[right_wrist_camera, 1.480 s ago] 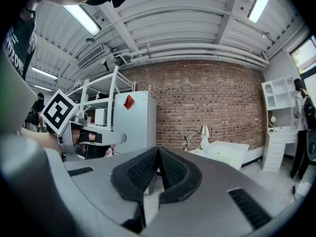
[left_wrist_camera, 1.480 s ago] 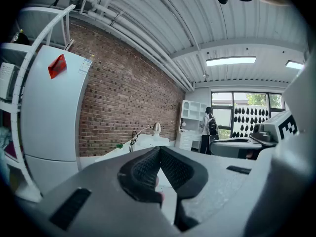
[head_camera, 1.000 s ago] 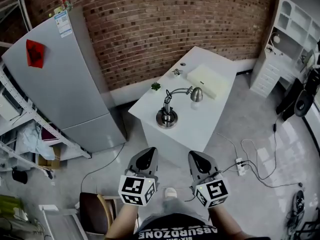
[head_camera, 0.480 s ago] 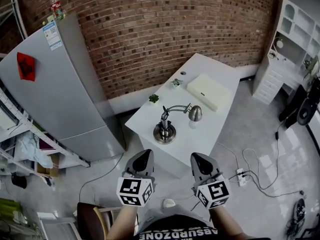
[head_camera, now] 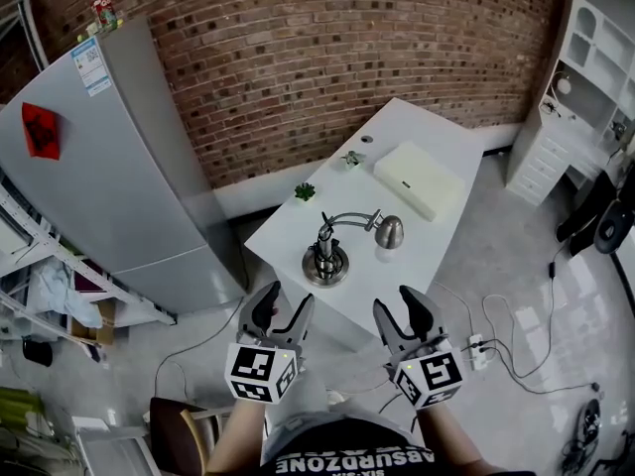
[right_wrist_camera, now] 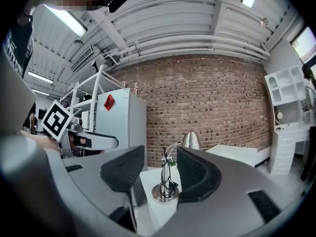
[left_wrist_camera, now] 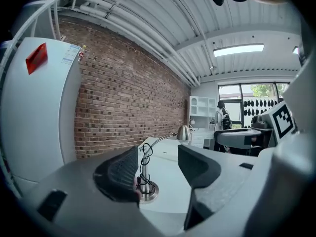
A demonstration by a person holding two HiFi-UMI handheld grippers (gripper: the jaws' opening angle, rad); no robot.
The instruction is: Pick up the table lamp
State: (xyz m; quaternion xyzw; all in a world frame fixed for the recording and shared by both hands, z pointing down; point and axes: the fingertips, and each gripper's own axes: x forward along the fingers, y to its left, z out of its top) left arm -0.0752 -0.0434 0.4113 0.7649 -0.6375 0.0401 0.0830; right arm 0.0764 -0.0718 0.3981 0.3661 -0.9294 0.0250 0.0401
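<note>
The silver metal table lamp (head_camera: 325, 263), with a round base and a curved gooseneck, stands upright at the centre of the frame, on the near end of the white rectangular table (head_camera: 298, 228). At lower centre, the left gripper (head_camera: 285, 303) and right gripper (head_camera: 399, 307) hover side by side, well apart from the lamp. Both sets of jaws are opening and grip nothing.

- A grey fridge (head_camera: 109, 167) is standing against the brick wall (head_camera: 298, 58).
- A potted plant (head_camera: 305, 192) and a cream slab (head_camera: 420, 179) (perhaps a box) are resting on the white table (head_camera: 417, 241).
- A power strip (head_camera: 474, 346) is lying on the floor (head_camera: 521, 266).
</note>
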